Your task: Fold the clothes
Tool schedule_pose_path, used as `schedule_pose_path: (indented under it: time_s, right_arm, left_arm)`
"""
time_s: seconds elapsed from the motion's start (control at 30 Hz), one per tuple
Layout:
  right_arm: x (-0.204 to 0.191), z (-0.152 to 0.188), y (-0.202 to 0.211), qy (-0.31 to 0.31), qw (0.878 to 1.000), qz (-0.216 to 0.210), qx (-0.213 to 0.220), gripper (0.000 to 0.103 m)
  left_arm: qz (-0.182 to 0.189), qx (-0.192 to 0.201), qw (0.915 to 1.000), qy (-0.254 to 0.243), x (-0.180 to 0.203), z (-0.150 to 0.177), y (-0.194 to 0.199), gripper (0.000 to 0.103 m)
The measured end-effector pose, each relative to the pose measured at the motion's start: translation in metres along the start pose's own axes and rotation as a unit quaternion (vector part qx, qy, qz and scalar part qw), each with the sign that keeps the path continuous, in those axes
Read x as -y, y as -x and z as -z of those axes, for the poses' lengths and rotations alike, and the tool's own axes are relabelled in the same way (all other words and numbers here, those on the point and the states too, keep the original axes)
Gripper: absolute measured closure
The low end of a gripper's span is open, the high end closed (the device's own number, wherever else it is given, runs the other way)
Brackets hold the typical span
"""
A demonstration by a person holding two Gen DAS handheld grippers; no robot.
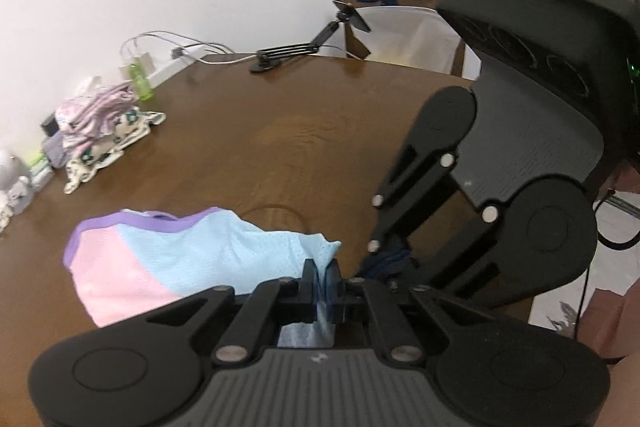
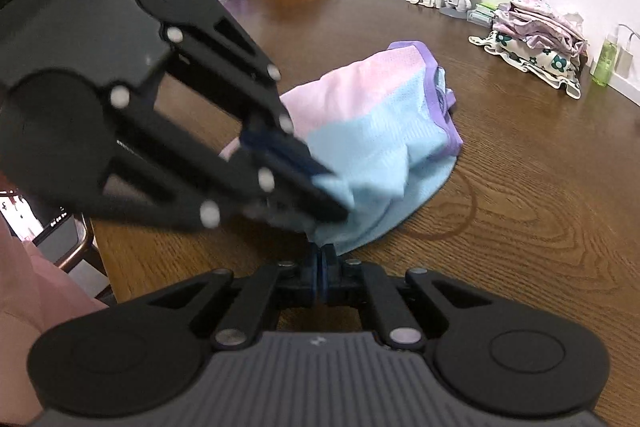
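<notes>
1. We see our left claw [image 1: 320, 281] clamped on the blue hem of the pastel garment [image 1: 180, 259].
2. Our right claw [image 2: 320, 267] pinches the same hem just beside it.
3. The garment lies bunched on the worktop [image 1: 280, 131], ahead of both claws.

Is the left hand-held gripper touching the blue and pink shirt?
Touching. In the left wrist view, the left hand-held gripper is shut on a light blue edge of the shirt, with cloth pinched between its jaws.
</notes>
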State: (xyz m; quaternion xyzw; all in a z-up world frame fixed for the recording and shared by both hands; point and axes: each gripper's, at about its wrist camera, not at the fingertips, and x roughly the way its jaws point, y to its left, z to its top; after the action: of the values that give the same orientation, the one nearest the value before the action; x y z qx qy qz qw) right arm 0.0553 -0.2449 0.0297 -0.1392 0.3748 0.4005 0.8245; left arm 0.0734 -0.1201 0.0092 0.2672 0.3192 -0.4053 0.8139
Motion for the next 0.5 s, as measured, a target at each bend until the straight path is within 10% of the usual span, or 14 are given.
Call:
schedule_pose_path:
  time_s: [0.13,0.2,0.27,0.5]
  right_arm:
    - [-0.005,-0.002,-0.002,0.003,1.000,0.005,-0.009,0.100]
    - [-0.005,-0.001,-0.001,-0.003,1.000,0.006,-0.010,0.097]
    - [-0.004,0.000,0.004,-0.012,1.000,0.007,-0.008,0.081]
    - [-0.007,-0.005,0.032,-0.032,0.999,0.039,-0.012,0.035]
  left_arm:
    - [0.006,0.002,0.9999,0.010,0.000,0.003,0.001,0.091]
    - [0.006,0.008,0.9998,0.015,-0.001,0.005,0.007,0.065]
    - [-0.006,0.020,0.9996,0.018,0.000,0.009,0.018,0.040]
    - [-0.063,0.021,0.9965,0.051,-0.016,0.034,0.056,0.021]
